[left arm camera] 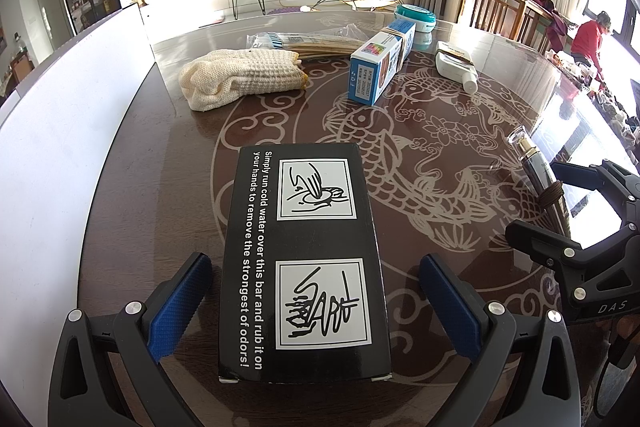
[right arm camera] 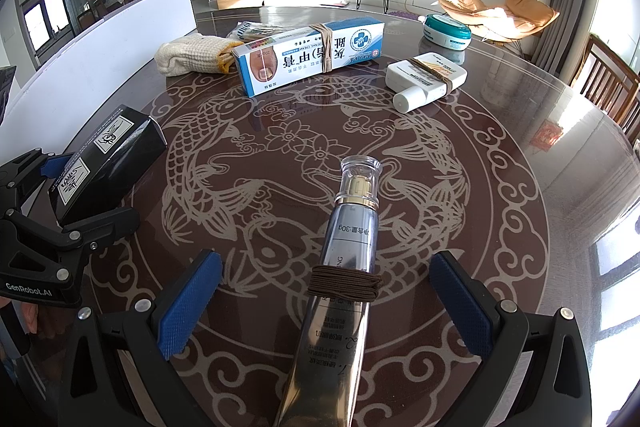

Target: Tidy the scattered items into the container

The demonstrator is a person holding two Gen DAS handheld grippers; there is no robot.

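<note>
Here, left gripper [left arm camera: 316, 307]: spread wide, blue pads either side of the black box [left arm camera: 306, 259], not touching it; the box lies flat on the worktop [left arm camera: 460, 131].
Right gripper [right arm camera: 326, 307]: spread wide, the silver tube [right arm camera: 340, 279] lying between its pads, clear gaps both sides.
Silver tube: brown band around its middle, clear cap pointing away.
Far side of worktop: knitted gloves [left arm camera: 240, 77], blue-and-white carton [left arm camera: 380, 63], white bottle [left arm camera: 456, 65], teal-lidded tub [left arm camera: 414, 17], bagged chopsticks [left arm camera: 312, 43].
Container: cannot tell which.
</note>
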